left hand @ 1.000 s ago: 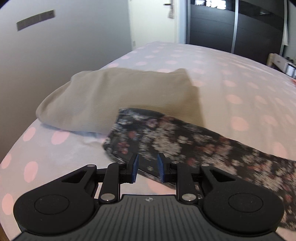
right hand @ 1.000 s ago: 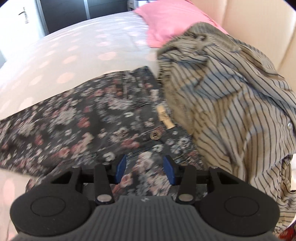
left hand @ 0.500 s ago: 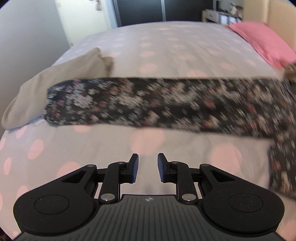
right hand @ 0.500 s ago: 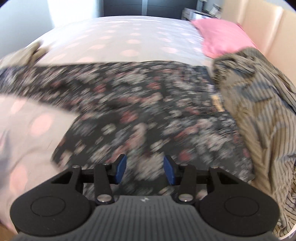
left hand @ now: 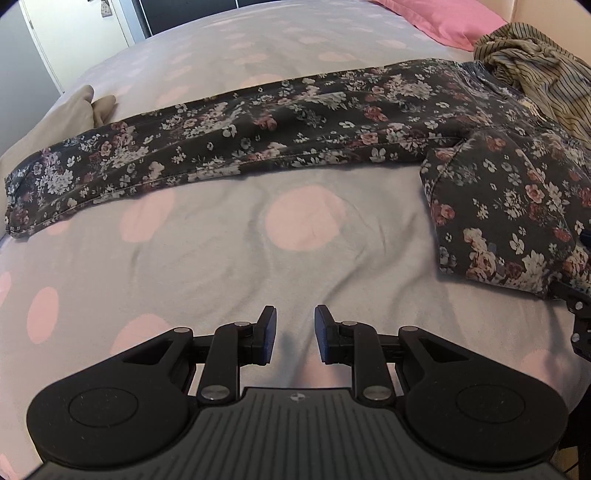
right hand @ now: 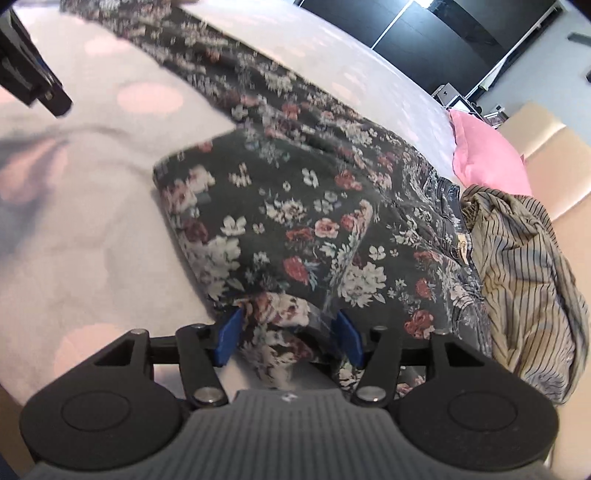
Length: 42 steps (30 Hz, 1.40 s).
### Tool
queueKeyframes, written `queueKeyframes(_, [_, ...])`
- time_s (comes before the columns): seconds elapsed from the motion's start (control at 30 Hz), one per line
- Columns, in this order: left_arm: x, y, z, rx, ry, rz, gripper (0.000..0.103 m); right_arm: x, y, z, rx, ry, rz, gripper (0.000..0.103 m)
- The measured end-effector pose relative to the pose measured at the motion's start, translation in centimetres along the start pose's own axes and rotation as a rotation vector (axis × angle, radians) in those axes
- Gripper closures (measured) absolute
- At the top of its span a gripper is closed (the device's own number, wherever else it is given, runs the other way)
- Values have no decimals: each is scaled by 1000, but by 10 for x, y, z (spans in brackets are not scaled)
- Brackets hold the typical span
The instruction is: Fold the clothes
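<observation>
From the left wrist camera, the left gripper (left hand: 294, 334) hangs over bare bedspread (left hand: 207, 280), white with pink dots, its jaws narrowly parted with nothing between them. Far ahead and to the left of the jaws lies a beige folded garment (left hand: 55, 114) at the bed's edge. Ahead of the jaws the floral trousers (left hand: 280, 136) stretch across the bed: one leg runs from the cuff at far left, which overlaps the beige garment, to the waist at far right, well apart from the fingertips. To the right of the jaws the other leg is doubled back into a short dark flap lying on the bedspread. Beyond the waist, at far right, a striped shirt (left hand: 535, 74) lies crumpled, touching the trousers, with a pink pillow (left hand: 443, 18) behind it.

From the right wrist camera, part of the left gripper shows at the upper left edge. The right gripper (right hand: 288, 334) has its jaws opening, standing wide, and a bunched fold of the floral trousers (right hand: 295, 236) sits between the blue pads (right hand: 229, 334); the pads do not appear to press it. The doubled leg spreads just ahead of the jaws. To the right of the jaws lies the striped shirt (right hand: 524, 280), and farther ahead on the right the pink pillow (right hand: 484, 155).
</observation>
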<state>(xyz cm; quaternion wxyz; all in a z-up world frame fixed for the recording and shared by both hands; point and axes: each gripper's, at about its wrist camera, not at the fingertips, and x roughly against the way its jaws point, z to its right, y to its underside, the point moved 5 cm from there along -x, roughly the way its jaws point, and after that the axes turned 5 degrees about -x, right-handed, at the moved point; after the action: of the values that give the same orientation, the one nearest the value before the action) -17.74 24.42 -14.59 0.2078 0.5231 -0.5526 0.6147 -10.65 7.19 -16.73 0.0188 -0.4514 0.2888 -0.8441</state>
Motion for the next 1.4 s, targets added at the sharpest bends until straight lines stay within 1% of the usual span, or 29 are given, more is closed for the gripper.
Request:
queueKeyframes(0.07, [-3, 2, -1, 5, -2, -14, 82, -3, 0, -3, 32, 22, 5, 44])
queueKeyframes(0.1, [-4, 2, -3, 9, -5, -19, 82, -3, -1, -3, 40, 19, 8, 48])
queueKeyframes(0.13, [-4, 3, -4, 13, -8, -24, 82, -3, -2, -4, 49, 15, 10, 64])
queueKeyframes(0.17, [-5, 3, -6, 20, -11, -26, 82, -2, -2, -3, 46, 10, 10, 71])
queueKeyframes(0.2, [-5, 3, -8, 27, -12, -27, 82, 0, -5, 0, 38, 17, 17, 75])
queueKeyframes(0.23, [-5, 2, -9, 31, -11, -25, 82, 2, -7, 3, 30, 24, 24, 85])
queueKeyframes(0.27, [-4, 2, -10, 32, -9, -23, 82, 4, -9, 5, 22, 32, 31, 89])
queueKeyframes(0.33, [-3, 2, -10, 28, -4, -18, 82, 10, -19, 18, -32, 30, 52, 92])
queueKeyframes(0.4, [-4, 0, -8, 20, 4, -20, 82, 16, -30, 35, -90, 20, 74, 93])
queueKeyframes(0.47, [-5, -1, -5, 8, 8, -23, 82, 19, -44, 55, -133, 28, 99, 93])
queueKeyframes(0.6, [-7, -7, 2, -15, 7, -19, 82, 11, -74, 97, -176, 68, 156, 93])
queueKeyframes(0.7, [-8, -12, 5, -15, 12, -12, 82, -8, -92, 128, -215, 104, 161, 93])
queueKeyframes(0.8, [-11, -18, 12, -8, 29, -9, 82, -38, -101, 158, -282, 115, 125, 93])
queueKeyframes(0.93, [-17, -31, 26, -6, 63, -4, 82, -76, -104, 180, -352, 94, 44, 93])
queueKeyframes(1.07, [-20, -53, 51, -30, 106, 19, 82, -106, -97, 182, -360, 57, -27, 92])
queueKeyframes(1.13, [-22, -64, 64, -44, 123, 30, 82, -116, -90, 183, -390, 36, -62, 91])
queueKeyframes(1.2, [-23, -76, 76, -56, 139, 40, 82, -117, -85, 187, -416, 21, -70, 89])
queueKeyframes(1.27, [-23, -84, 87, -67, 159, 50, 82, -112, -83, 194, -450, 8, -60, 80])
queueKeyframes(1.4, [-23, -98, 111, -105, 203, 73, 82, -97, -79, 209, -537, -54, -44, 74])
